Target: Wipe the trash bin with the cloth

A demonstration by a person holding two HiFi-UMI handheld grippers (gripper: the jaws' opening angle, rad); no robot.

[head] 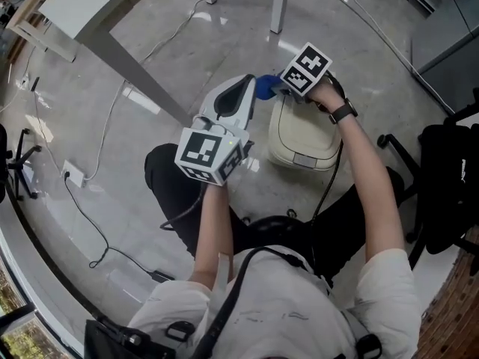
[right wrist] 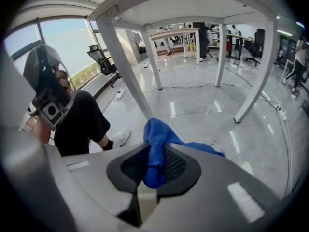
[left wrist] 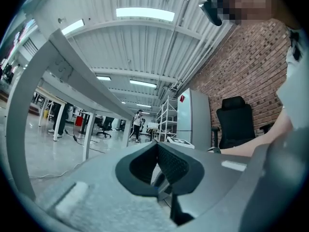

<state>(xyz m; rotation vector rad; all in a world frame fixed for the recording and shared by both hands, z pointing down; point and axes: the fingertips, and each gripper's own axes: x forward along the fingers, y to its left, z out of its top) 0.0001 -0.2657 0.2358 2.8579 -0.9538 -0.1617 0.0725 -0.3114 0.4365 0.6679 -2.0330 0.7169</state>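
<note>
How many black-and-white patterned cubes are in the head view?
2. One marker cube sits on the left tool, mid-picture; the other marker cube sits on the right tool, at the trash bin's far edge.

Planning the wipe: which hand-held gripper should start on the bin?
The right hand-held gripper: shut on the blue cloth at the trash bin's far edge. The left hand-held gripper is shut, empty.

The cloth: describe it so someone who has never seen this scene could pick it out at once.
On the glossy grey floor, a cream trash bin stands in front of the person. By its far left corner the right gripper is shut on the cloth, a crumpled rag. It is the only bright blue thing in view.
</note>
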